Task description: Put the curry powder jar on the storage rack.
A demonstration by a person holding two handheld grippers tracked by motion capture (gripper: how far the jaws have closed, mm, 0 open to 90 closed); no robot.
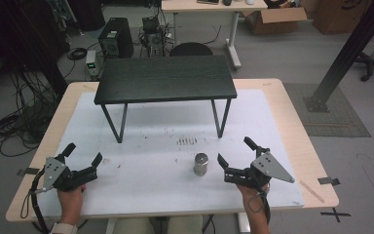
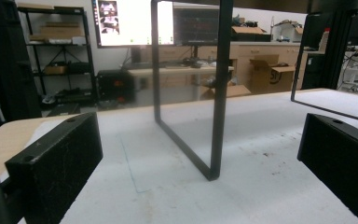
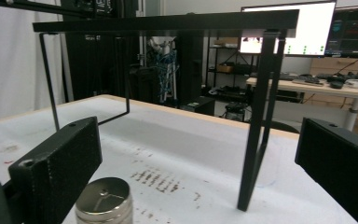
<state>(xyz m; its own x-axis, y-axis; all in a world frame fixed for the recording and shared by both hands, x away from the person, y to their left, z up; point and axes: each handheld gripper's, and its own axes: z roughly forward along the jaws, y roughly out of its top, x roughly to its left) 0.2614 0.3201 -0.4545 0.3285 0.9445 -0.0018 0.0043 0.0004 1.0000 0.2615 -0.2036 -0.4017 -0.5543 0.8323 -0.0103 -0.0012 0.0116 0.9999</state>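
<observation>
The metal weight [image 1: 201, 164] stands upright on the white mat [image 1: 141, 180], toward the near edge of the worktop [image 1: 292, 122] and a little right of its middle, apart from everything else. The right gripper [image 1: 233, 158] sits just beside it on the right, fingers spread wide and holding nothing. The left gripper [image 1: 84, 155] rests near the near left corner, fingers likewise wide and empty. This looks like the approach before a grasp: the next move calls for bringing the right gripper's fingers around the weight and closing. The small black table [image 1: 165, 78] stands toward the far edge, its legs [image 3: 256, 116] well apart from the weight, leaving open room between.
</observation>
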